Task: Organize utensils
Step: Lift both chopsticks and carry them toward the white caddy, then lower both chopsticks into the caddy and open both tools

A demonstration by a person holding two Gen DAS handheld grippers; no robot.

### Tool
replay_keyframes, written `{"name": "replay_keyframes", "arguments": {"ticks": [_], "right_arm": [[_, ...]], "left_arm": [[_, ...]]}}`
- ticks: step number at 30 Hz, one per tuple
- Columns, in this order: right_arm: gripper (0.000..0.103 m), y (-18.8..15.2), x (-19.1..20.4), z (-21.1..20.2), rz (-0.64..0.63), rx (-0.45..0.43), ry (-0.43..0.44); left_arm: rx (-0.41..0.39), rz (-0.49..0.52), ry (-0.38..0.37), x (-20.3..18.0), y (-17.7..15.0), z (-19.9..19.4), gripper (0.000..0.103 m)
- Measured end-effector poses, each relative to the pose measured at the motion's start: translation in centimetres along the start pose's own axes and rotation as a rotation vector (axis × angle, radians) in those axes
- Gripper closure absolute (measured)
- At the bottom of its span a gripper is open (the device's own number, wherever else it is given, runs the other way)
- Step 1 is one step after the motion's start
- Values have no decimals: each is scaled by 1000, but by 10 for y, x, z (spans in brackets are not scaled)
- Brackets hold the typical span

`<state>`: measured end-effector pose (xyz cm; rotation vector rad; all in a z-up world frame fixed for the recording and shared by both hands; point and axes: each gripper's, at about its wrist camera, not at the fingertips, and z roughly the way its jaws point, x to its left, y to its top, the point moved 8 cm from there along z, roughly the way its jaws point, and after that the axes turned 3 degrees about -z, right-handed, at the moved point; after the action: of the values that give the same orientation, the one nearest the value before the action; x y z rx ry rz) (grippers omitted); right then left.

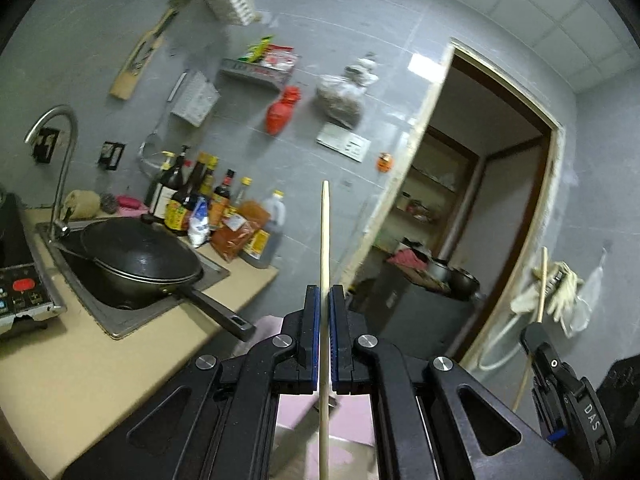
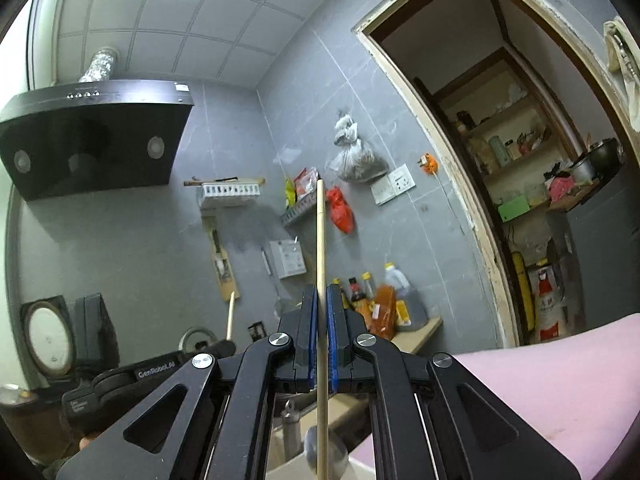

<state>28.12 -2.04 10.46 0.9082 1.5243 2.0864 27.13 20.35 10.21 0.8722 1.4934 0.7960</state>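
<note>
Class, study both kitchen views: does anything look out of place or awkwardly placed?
Yes. The black wok sits tilted in the sink, its handle jutting past the counter edge. Each gripper, left gripper and right gripper, clamps one lone chopstick upright.

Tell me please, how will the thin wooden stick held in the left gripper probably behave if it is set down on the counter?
The wooden stick looks thin, straight and rigid, so it is likely light and stiff. Its shaft seems round, so it may roll on the flat counter. The left gripper pinches it on a narrow part only, so it could pivot.
</note>
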Motion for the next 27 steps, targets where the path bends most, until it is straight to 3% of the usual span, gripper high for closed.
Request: {"name": "replay_keyframes", "arguments": {"ticks": [9,18,23,27], "right_arm": [[100,-35,2,16,-133,12,-116],[100,-56,15,17,-278,-1,-159],[100,-67,11,17,-277,45,-154],[99,-74,8,13,-289,94,-141]], "left_arm": [[-89,29,54,12,-15,0,101],[-182,58,73,15,-31,-8,101],[-159,123,81,12,-43,-12,101],[-93,173,73,10,-54,-11,99]]}}
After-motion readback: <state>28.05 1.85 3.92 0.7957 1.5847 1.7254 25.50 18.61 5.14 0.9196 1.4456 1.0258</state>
